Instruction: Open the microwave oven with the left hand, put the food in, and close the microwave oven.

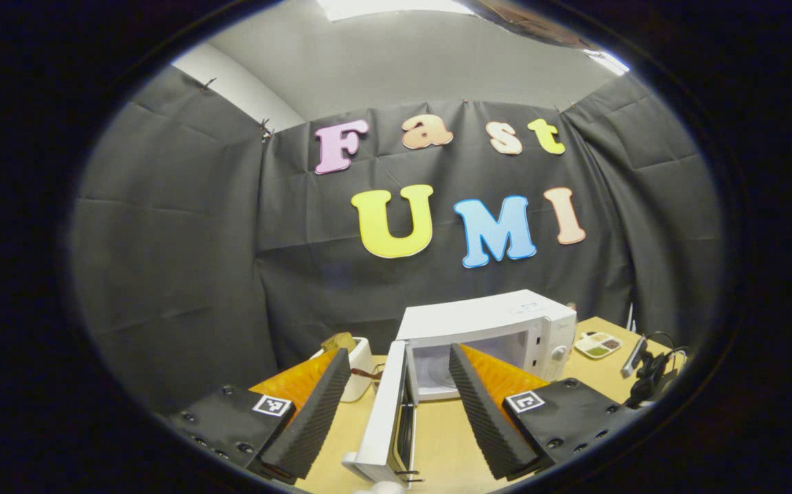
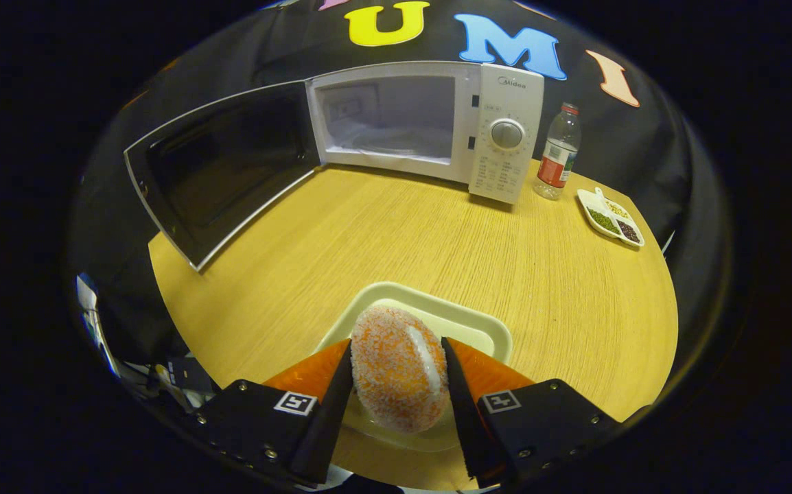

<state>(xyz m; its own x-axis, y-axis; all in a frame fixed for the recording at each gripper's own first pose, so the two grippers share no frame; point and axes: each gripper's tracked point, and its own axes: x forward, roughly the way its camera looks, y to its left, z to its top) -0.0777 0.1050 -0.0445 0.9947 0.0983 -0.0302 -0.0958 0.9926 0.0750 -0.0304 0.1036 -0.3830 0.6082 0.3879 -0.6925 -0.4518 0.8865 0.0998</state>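
edges first: the pale wooden tabletop [image 2: 437, 240] curves away at its far right rim just past a small white divided dish of seasonings [image 2: 610, 217], and its left rim falls off under the swung-out door. the white microwave oven [image 2: 430, 123] stands at the back against the booth wall, its dark-windowed door [image 2: 221, 168] open wide to the left, the cavity bare and lit. between the cavity mouth and the cream rectangular tray [image 2: 464, 319] at the near edge lies a broad open stretch of tabletop.

counted: one microwave, one tray, one orange sugar-coated round pastry with a white band [image 2: 399, 367], one clear plastic bottle with a red label [image 2: 558, 152] just right of the control panel, one seasoning dish.

the right gripper [image 2: 397, 374] has its jaws closed to the pastry's width, both fingers pressed on its sides, the pastry over the tray; whether it touches the tray cannot be told.

the left gripper [image 1: 399, 394] hangs with jaws spread wide, nothing held, the door's edge [image 1: 386, 418] seen end-on between its fingers. a white cup-like object [image 1: 358, 367] is partly hidden behind its left finger; dark cables [image 1: 650, 374] at the right are hard to make out.
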